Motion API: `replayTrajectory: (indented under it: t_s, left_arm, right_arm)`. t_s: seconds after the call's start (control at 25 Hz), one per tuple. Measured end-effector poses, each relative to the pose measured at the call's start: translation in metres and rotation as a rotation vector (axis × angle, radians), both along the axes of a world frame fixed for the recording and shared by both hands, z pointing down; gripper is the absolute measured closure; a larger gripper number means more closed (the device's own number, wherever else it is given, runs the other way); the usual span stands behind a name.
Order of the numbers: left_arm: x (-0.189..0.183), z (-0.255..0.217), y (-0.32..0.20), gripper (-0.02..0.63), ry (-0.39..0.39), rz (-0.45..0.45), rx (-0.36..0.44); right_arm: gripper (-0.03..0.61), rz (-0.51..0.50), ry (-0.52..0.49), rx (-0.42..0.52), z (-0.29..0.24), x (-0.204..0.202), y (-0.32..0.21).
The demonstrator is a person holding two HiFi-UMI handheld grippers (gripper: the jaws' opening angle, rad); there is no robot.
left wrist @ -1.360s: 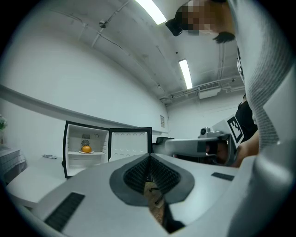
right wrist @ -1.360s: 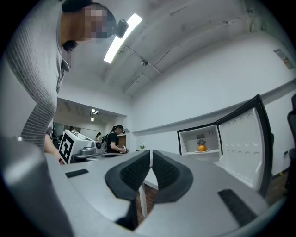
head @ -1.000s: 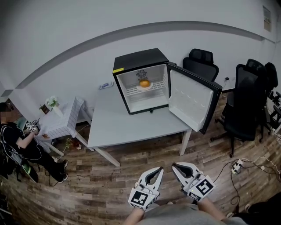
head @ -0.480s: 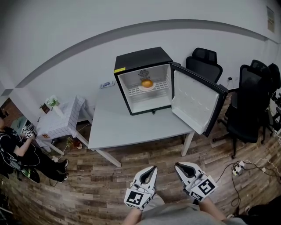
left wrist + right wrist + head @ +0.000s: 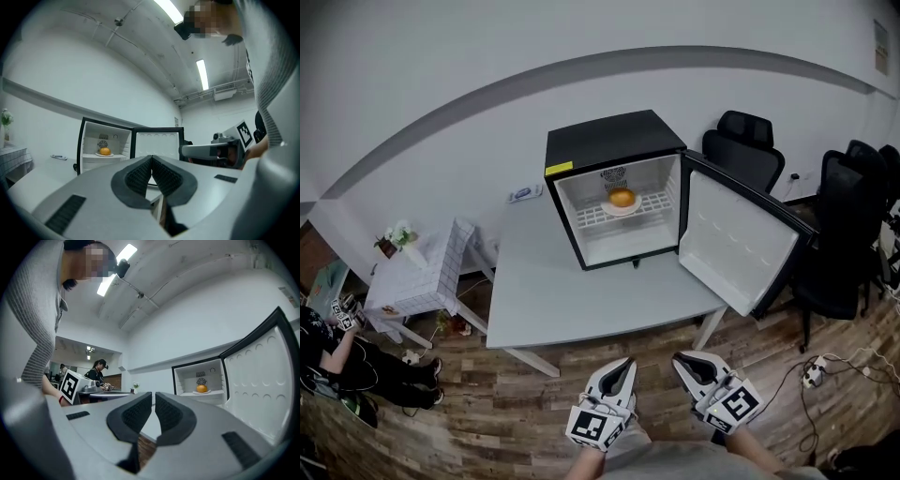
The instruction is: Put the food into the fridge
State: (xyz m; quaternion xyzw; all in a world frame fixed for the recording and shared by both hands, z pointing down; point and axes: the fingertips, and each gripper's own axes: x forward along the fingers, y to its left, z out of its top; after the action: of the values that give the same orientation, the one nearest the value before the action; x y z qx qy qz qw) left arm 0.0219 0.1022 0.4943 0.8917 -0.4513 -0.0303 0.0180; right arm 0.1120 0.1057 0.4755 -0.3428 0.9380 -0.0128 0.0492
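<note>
A black mini fridge (image 5: 614,183) stands on the grey table (image 5: 572,300) with its door (image 5: 741,248) swung wide to the right. Inside, on the white wire shelf, an orange (image 5: 622,197) rests on a small plate. Both grippers hang low by my body, well short of the table. My left gripper (image 5: 627,362) is shut with nothing in it, and so is my right gripper (image 5: 679,358). The left gripper view shows the closed left gripper (image 5: 151,158) pointing at the fridge and orange (image 5: 105,151). In the right gripper view the right gripper (image 5: 153,393) faces the orange (image 5: 201,388).
A small tiled side table (image 5: 427,267) with a plant (image 5: 392,240) stands left of the grey table. A person (image 5: 337,352) sits at the far left. Black office chairs (image 5: 755,141) stand behind and right of the open door. A power strip (image 5: 814,373) lies on the wood floor.
Both grippers stay shut and low, drifting slightly down in the frame. The head view has shifted, so the fridge and table sit lower and further right than before.
</note>
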Motion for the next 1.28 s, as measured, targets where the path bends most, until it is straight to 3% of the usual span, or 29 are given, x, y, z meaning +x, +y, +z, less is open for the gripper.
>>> replayTrajectory:
  t_s: [0.64,1.28]
  left_arm:
    - [-0.070,-0.025,-0.164,0.603,-0.034,0.063,0.014]
    - [-0.089,-0.025,-0.226,0.603,-0.035,0.140,0.032]
  right_arm:
    - [0.565,0.046,0.009,0.001,-0.021,-0.074,-0.159]
    - [0.565,0.093,0.012,0.001,-0.017,-0.102,-0.218]
